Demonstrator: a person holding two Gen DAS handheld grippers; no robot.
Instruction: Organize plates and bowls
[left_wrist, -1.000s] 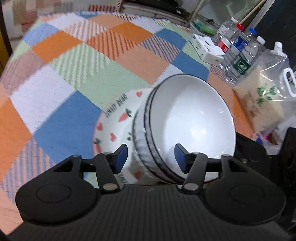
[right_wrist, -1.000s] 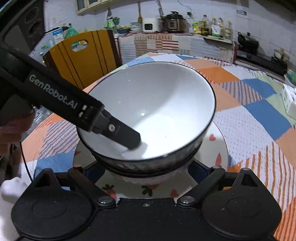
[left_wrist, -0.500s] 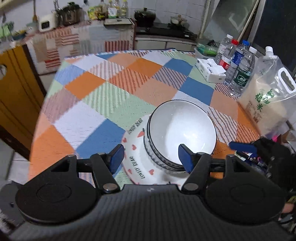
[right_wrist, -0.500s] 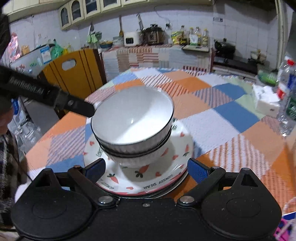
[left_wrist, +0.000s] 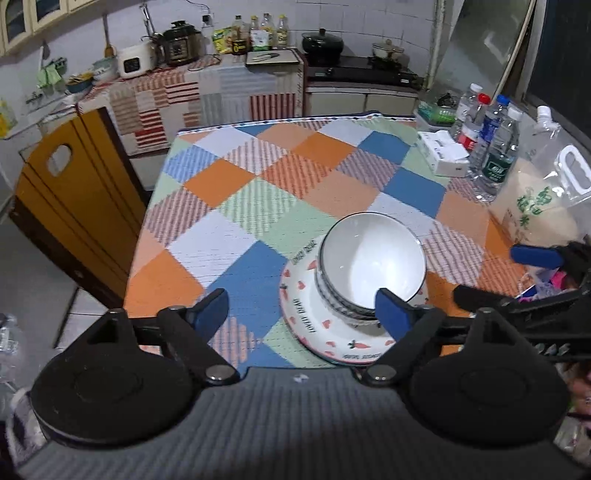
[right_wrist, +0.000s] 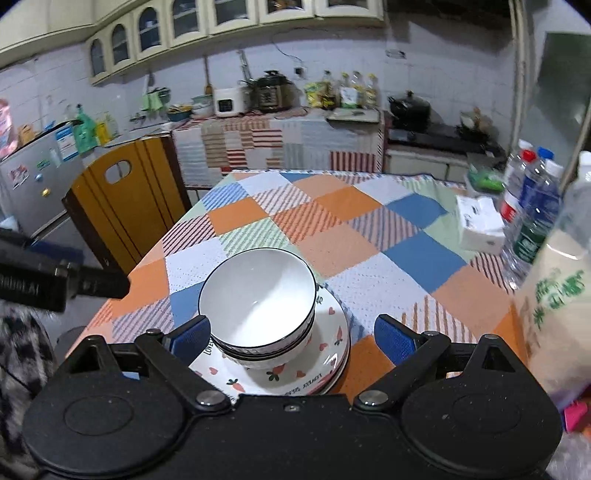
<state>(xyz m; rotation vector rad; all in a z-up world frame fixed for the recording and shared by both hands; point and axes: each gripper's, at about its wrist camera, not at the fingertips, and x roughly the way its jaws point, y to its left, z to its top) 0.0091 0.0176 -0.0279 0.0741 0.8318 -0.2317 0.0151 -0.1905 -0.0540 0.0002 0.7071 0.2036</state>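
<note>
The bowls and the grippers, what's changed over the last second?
Both grippers pulled back and up from the bowls. The left gripper, whose finger reached into the top bowl, has let go and withdrawn; the right gripper backed away too. Both jaws are open and empty. The bowls remain stacked on the plates.

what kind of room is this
Most likely a home kitchen: a pressure cooker and rice cooker on the counter, a gas stove with a black pot, and wall cabinets overhead.

You see the bowls (right_wrist: 258, 295) stacked on the plates (right_wrist: 328, 354) on your bench (right_wrist: 332, 229), with bottles (right_wrist: 532, 206) far right.
</note>
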